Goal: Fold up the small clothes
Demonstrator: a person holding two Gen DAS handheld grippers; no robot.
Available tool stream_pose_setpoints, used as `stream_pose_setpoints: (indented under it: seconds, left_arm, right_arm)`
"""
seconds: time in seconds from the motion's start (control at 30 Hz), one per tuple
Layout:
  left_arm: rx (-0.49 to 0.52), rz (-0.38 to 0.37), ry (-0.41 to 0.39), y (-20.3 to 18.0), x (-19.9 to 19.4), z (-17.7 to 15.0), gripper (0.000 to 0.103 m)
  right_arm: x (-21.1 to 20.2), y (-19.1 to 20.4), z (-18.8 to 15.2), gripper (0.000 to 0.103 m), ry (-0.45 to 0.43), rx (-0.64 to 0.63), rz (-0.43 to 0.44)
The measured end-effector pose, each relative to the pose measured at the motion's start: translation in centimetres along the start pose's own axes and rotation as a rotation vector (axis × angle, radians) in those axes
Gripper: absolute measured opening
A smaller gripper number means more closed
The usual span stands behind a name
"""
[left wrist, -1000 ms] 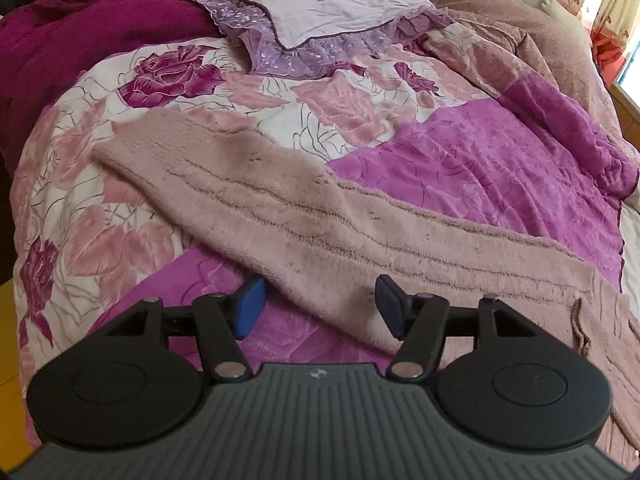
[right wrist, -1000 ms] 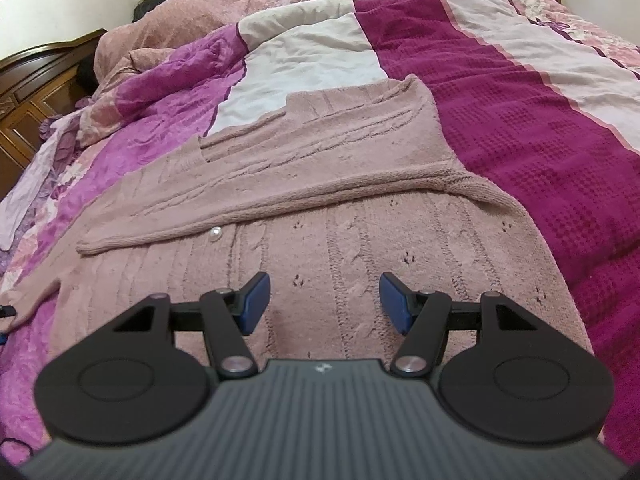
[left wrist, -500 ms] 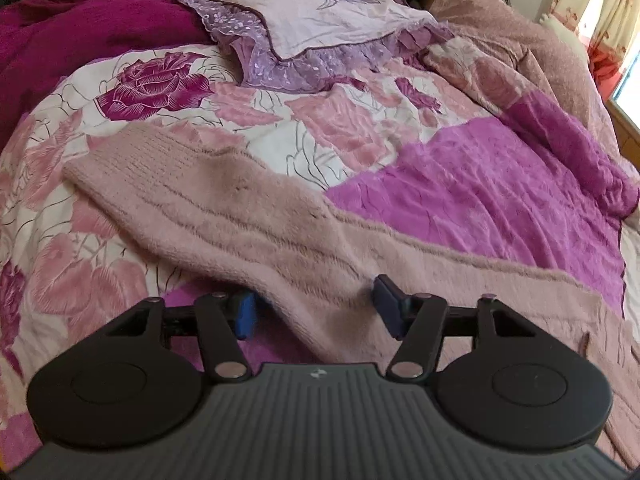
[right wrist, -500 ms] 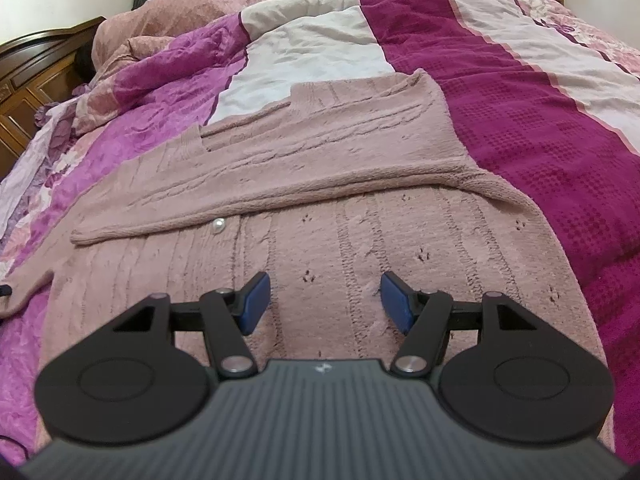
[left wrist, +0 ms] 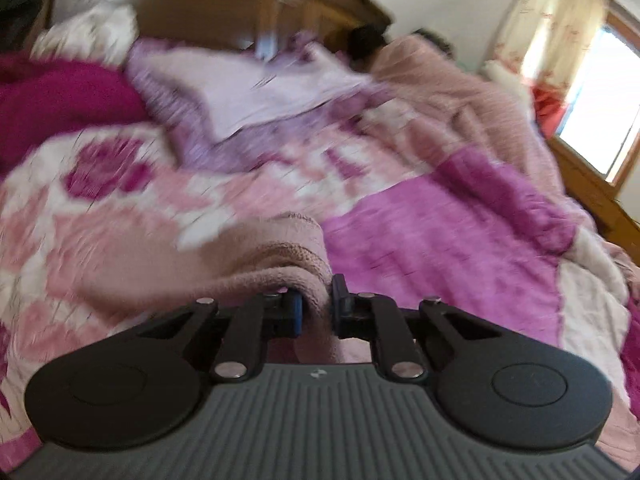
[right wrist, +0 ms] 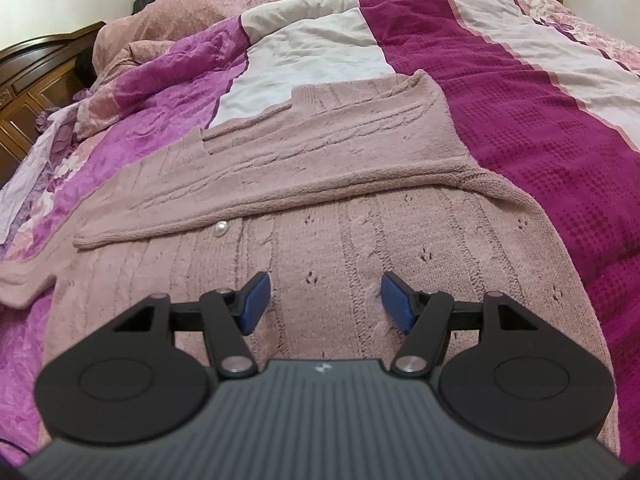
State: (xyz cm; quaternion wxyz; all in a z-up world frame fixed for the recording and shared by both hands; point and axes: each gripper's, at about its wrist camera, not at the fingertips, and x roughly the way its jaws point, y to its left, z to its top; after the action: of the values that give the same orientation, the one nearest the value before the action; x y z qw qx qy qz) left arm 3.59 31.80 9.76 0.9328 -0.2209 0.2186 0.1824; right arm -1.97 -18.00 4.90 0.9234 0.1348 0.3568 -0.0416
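Observation:
A dusty-pink knitted cardigan (right wrist: 340,216) lies flat on the bed in the right wrist view, one sleeve folded across its chest. A pearl button (right wrist: 221,227) shows near the placket. My right gripper (right wrist: 324,300) hovers open just above the cardigan's body with nothing between its blue pads. In the blurred left wrist view, my left gripper (left wrist: 316,306) has its jaws closing on the other sleeve (left wrist: 280,264), which bunches up between the pads and lifts off the quilt.
The bed carries a floral pink quilt (left wrist: 120,184), a magenta blanket (right wrist: 540,140) and a lilac pillow (left wrist: 248,88). A person lies under a pink cover (left wrist: 448,92) by the wooden headboard (left wrist: 180,4). A curtained window (left wrist: 592,92) is at the right.
My left gripper closed on the cardigan sleeve and rose, tilting its view up toward the headboard. The right gripper stayed where it was, still open.

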Motion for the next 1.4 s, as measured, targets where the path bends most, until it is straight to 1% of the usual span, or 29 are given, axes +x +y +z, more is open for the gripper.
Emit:
stream_pose_setpoints:
  seconds: [0.13,0.33,0.6,0.77,0.83,0.93,1.07,1.13,1.27,1.3,1.33,1.37,1.4]
  left_arm:
    - [0.106,-0.056,-0.052,-4.7,-2.3,1.0,0.014]
    - [0.156,-0.164,-0.097,-11.1,-4.5,0.9,0.014]
    - [0.245,-0.286,-0.086,-20.3,-6.3,-1.0,0.014]
    - [0.299,-0.353,-0.045,-25.3,-6.8,-3.5,0.014]
    - [0.326,-0.373,-0.026,-27.2,-6.5,-5.1,0.014]
    - [0.372,-0.393,0.020,-29.9,-5.6,-8.5,0.014]
    - [0.448,-0.401,0.099,-32.3,-3.9,-13.2,0.014]
    - [0.481,-0.410,0.158,-33.2,-2.9,-15.3,0.015]
    - [0.535,-0.424,0.280,-33.7,-0.7,-18.2,0.016]
    - [0.553,-0.429,0.322,-33.9,-0.2,-18.8,0.016]
    - [0.564,-0.435,0.361,-34.0,0.2,-19.4,0.028]
    - [0.567,-0.442,0.388,-33.8,0.6,-19.8,0.045]
    - [0.573,-0.457,0.407,-33.7,0.6,-20.2,0.052]
  right_arm:
    - [-0.4,-0.7,0.1,0.064,-0.010,0.022,0.003]
    - [-1.3,-1.9,0.3,0.064,-0.031,0.059,0.013]
    - [-2.2,-3.4,0.8,0.064,-0.055,0.097,0.040]
    - [-2.4,-4.6,0.8,0.064,-0.067,0.120,0.034]
    - [-2.3,-5.1,0.7,0.064,-0.069,0.135,0.037]
    - [-2.1,-5.9,0.4,0.064,-0.061,0.162,0.039]
    - [-1.8,-6.6,0.1,0.064,-0.053,0.169,0.040]
    - [-1.6,-6.9,0.0,0.064,-0.053,0.171,0.037]
    - [-1.2,-7.2,-0.2,0.064,-0.047,0.175,0.036]
    - [-1.0,-7.3,-0.2,0.063,-0.046,0.176,0.036]
    - [-1.0,-7.3,-0.3,0.063,-0.047,0.174,0.036]
    - [-0.9,-7.2,-0.3,0.063,-0.048,0.171,0.036]
    - [-0.9,-7.2,-0.3,0.064,-0.049,0.167,0.035]
